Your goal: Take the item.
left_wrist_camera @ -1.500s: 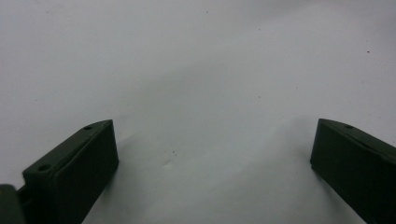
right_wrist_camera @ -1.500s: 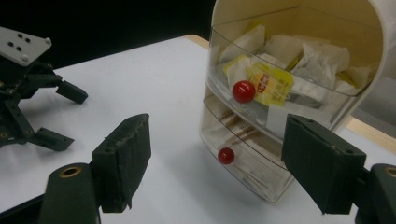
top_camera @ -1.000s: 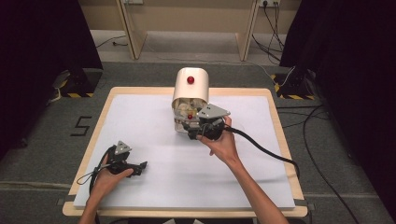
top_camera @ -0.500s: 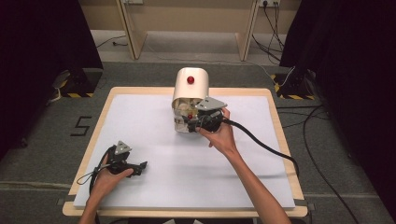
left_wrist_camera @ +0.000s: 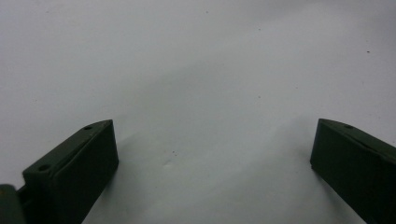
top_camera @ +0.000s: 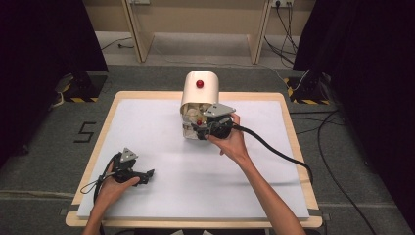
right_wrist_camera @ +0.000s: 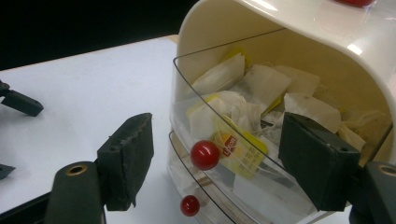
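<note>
Red knob (right_wrist_camera: pixel 204 155) between open fingers (right_wrist_camera: pixel 133 158)

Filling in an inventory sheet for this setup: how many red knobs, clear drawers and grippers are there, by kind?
Red knobs: 3, top of the housing, upper drawer, lower drawer
Clear drawers: 2, upper, lower
Grippers: 2, left gripper, right gripper
Total: 7

bright even overhead light, dark edges, soft shadows
</note>
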`<state>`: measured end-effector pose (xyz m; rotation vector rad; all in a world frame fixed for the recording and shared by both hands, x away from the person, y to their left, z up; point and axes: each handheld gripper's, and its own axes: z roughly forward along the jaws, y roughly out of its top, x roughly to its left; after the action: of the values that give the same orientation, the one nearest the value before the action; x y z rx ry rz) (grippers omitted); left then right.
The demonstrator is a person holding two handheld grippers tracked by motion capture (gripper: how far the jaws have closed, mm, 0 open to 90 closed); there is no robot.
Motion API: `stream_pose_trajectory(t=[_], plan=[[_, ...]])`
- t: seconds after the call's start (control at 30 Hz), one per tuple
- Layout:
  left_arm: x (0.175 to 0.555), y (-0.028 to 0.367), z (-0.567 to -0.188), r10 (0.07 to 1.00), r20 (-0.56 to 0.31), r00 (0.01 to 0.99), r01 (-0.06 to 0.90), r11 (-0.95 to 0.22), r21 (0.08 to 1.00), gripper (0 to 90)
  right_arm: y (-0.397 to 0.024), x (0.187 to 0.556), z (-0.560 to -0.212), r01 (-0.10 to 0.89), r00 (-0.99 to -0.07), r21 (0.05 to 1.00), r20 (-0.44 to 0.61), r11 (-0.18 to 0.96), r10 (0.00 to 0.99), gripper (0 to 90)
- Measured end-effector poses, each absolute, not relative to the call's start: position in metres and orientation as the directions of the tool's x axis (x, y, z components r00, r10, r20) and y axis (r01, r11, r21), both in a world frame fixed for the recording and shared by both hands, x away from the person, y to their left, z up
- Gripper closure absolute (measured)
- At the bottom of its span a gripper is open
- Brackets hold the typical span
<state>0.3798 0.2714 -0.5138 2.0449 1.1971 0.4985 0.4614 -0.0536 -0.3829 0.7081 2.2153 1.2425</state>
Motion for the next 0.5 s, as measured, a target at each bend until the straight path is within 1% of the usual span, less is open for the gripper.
stream_pose_trajectory(t=[0.5], plan=[[0.380,0.271,-0.514,0.868,-0.023,0.496,0.596,-0.322,0.736,0.0,-0.057,0.440,-0.382,0.170,-0.765,0.870,-0.179,0.463,0.618,29.2]])
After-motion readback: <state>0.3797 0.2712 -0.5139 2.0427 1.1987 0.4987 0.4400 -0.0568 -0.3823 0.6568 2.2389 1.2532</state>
